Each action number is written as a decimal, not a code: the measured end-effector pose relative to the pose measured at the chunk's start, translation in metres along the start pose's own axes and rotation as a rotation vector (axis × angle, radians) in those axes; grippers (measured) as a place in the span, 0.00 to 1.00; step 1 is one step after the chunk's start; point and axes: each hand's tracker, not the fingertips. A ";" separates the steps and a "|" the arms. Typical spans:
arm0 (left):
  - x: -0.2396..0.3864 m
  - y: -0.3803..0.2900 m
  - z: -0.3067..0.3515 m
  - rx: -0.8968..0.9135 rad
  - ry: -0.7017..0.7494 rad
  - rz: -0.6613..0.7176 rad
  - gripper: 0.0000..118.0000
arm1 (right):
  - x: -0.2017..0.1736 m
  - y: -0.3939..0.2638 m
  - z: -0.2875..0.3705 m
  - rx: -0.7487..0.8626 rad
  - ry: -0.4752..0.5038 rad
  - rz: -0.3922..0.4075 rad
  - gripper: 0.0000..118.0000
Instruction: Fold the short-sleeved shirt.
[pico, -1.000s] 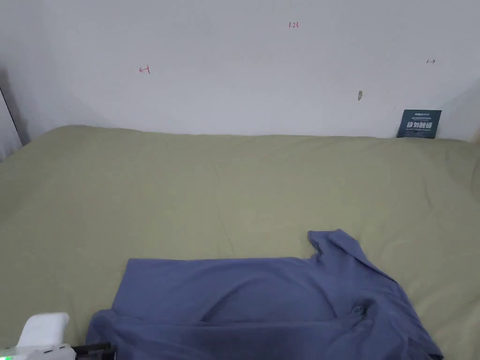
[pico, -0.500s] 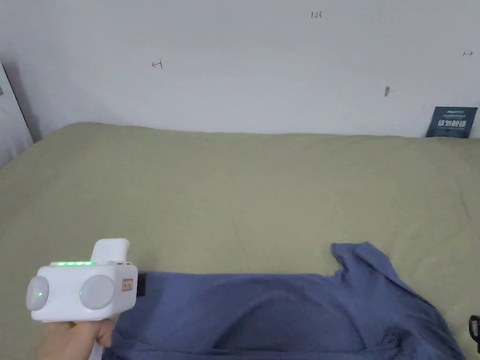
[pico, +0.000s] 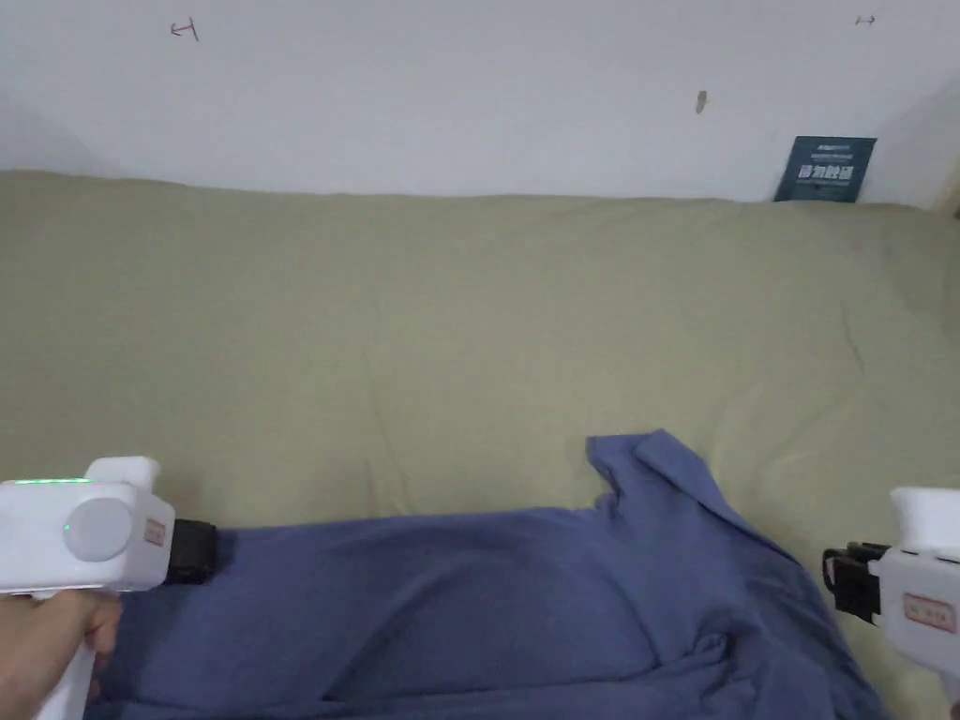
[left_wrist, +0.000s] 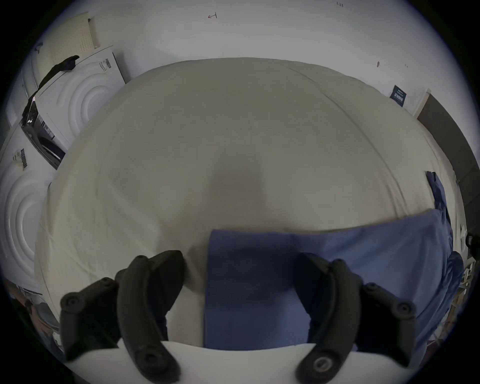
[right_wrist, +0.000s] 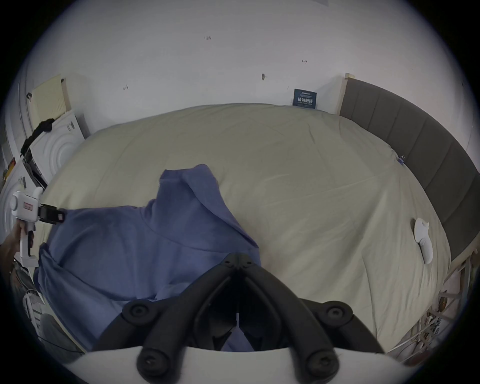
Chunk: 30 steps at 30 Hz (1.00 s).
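We see the blue short-sleeved shirt (pico: 487, 600) lying partly folded on the near part of the bed's olive-green sheet (pico: 450, 328), its collar (pico: 656, 469) pointing toward the far wall. The left gripper (left_wrist: 240, 275) hangs over the shirt's left edge with its jaws wide apart, one above the bare sheet and one above the fabric, gripping nothing. The right gripper (right_wrist: 240, 262) sits at the shirt's right side by the collar end, its jaws brought together at the tips; we cannot tell whether any cloth is pinched between them.
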 end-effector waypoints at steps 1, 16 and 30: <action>0.003 -0.001 0.006 0.018 -0.018 -0.015 0.61 | 0.002 0.004 -0.008 -0.023 -0.003 0.010 0.02; 0.002 0.004 -0.003 -0.007 -0.075 -0.003 0.02 | -0.005 0.033 -0.116 -0.229 -0.041 0.127 0.83; -0.016 -0.003 0.036 0.029 -0.131 0.006 0.02 | 0.009 0.049 -0.036 -0.127 0.097 -0.008 0.03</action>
